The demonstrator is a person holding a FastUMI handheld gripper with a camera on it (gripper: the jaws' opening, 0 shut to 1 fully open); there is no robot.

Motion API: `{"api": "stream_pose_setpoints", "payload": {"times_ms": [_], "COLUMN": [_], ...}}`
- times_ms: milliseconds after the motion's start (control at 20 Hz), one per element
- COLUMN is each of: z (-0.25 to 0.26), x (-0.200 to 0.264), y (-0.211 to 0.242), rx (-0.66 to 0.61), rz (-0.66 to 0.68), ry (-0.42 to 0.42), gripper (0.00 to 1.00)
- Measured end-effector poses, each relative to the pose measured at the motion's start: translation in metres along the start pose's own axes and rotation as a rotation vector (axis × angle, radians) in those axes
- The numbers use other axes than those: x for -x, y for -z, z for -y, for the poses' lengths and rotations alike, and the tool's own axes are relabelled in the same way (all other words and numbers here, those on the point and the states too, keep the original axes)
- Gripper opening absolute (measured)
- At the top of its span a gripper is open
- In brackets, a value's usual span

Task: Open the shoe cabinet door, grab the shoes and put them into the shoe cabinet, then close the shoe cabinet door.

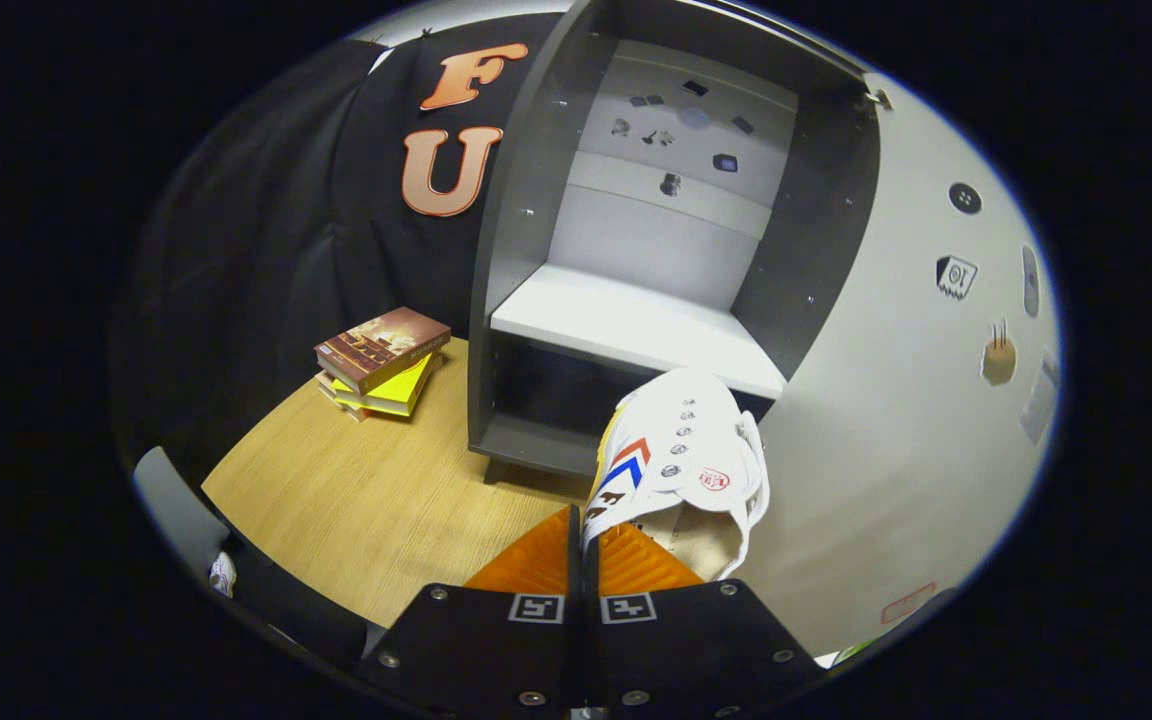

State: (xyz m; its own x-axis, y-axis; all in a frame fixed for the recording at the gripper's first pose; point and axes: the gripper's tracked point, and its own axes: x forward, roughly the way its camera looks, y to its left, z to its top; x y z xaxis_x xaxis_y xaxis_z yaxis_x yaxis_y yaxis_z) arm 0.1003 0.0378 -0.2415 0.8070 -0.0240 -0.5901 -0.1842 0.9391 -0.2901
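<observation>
One white shelf sits inside the open shoe cabinet (pixel 636 330), with a dark lower compartment beneath it — its door (pixel 896 420) swung wide. The gripper (pixel 584 545) is nearly closed, both fingers pinching the side of a white shoe (pixel 681 455) — held just ahead of that lower compartment.

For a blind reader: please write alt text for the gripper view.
The gripper, fingers shut on a white sneaker's side wall, holds it before the open grey shoe cabinet. Stacked books lie left on the wooden floor.
</observation>
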Motion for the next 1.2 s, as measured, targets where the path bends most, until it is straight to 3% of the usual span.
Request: {"api": "stream_pose_setpoints", "payload": {"times_ms": [250, 650, 1000, 1200], "z": [0.010, 0.020, 0.031, 0.050], "x": [-0.026, -0.109, -0.166, -0.198], "y": [-0.052, -0.103, -0.134, -0.140], "rx": [0.074, 0.181, 0.247, 0.212], "rz": [0.058, 0.061, 0.064, 0.045], "ry": [0.015, 0.022, 0.012, 0.002], "gripper": [0.00, 0.00, 0.00, 0.00]}}
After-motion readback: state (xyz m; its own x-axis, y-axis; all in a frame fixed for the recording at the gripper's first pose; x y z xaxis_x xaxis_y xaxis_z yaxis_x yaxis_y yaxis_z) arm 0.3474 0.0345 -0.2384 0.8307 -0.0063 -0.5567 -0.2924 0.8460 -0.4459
